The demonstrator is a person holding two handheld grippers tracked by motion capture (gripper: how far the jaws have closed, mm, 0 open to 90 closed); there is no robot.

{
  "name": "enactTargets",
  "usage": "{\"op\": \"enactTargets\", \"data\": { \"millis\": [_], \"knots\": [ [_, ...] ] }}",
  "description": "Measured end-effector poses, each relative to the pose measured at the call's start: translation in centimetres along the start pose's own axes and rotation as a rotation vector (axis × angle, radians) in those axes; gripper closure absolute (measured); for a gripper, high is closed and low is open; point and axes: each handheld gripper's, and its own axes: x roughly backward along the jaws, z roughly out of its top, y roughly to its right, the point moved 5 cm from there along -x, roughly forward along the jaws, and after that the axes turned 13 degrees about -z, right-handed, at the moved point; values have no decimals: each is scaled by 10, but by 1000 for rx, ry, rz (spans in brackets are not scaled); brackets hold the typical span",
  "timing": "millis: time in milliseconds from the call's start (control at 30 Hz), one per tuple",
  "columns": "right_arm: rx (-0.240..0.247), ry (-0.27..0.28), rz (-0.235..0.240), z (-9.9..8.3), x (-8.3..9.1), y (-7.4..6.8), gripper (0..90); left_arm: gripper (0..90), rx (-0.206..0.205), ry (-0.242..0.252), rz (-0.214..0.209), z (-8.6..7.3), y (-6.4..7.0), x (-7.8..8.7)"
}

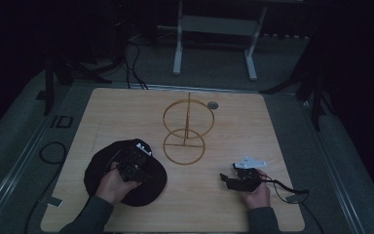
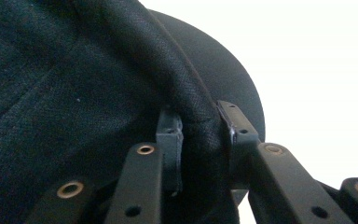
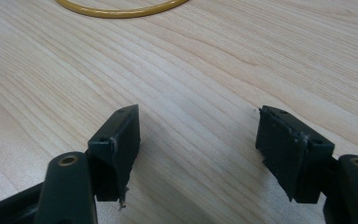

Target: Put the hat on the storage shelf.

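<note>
A black cap lies on the wooden table at the front left. My left gripper rests on top of it, shut on a fold of the cap's black fabric, which is pinched between the two jaws. A gold wire stand with two rings and an upright post stands at the table's middle. My right gripper sits low over the front right of the table, open, with bare wood between its fingers. A curve of the stand's base ring lies ahead of it.
A small grey round disc is set in the table near its far edge. A cable trails right from the right gripper. A white-legged frame stands on the floor beyond the table.
</note>
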Motion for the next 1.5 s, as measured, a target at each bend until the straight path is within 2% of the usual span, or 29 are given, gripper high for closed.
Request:
{"op": "enactTargets", "data": {
  "millis": [233, 433, 633, 900, 1300, 1500],
  "knots": [
    [0, 0, 0, 0, 0, 0, 304, 787, -16, -35, 87, -3, -3, 8],
    [0, 0, 0, 0, 0, 0, 304, 790, -8, -36, 129, -2, -7, 14],
    [0, 0, 0, 0, 0, 0, 304, 790, 1, -9, 149, 3, -12, 26],
    [1, 0, 1, 0, 0, 0, 304, 789, 22, 12, 152, 5, -23, 43],
    [-1, -1, 0, 0, 0, 0, 304, 788, 47, 73, 201, 14, -39, 84],
    [0, 0, 0, 0, 0, 0, 304, 786, 47, 87, 195, 24, -41, 98]
  ]
}}
